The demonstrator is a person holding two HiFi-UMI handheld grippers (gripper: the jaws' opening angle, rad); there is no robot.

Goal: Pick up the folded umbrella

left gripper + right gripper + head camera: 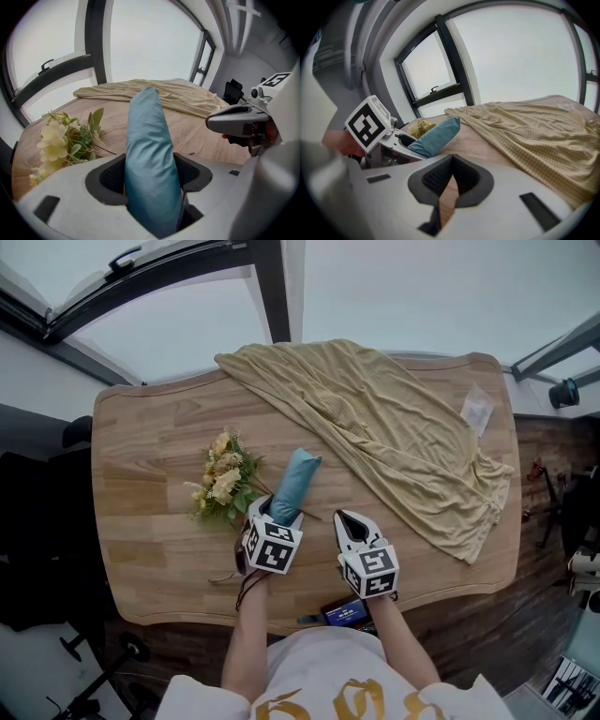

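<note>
Slippage threatened if the lift began early, since the fingers of the left gripper (153, 174) stood spread around the near end of the folded umbrella (294, 482), lying on the bench (150, 521) beside the flowers (223, 479); the right gripper (352, 526) had its fingers pressed together, empty.

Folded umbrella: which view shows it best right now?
Head view: nearly the whole folded umbrella shows, lying on the table beside the flowers. The left gripper view foreshortens it between the jaws of the left gripper; the right gripper view shows it small and partly hidden.
</note>
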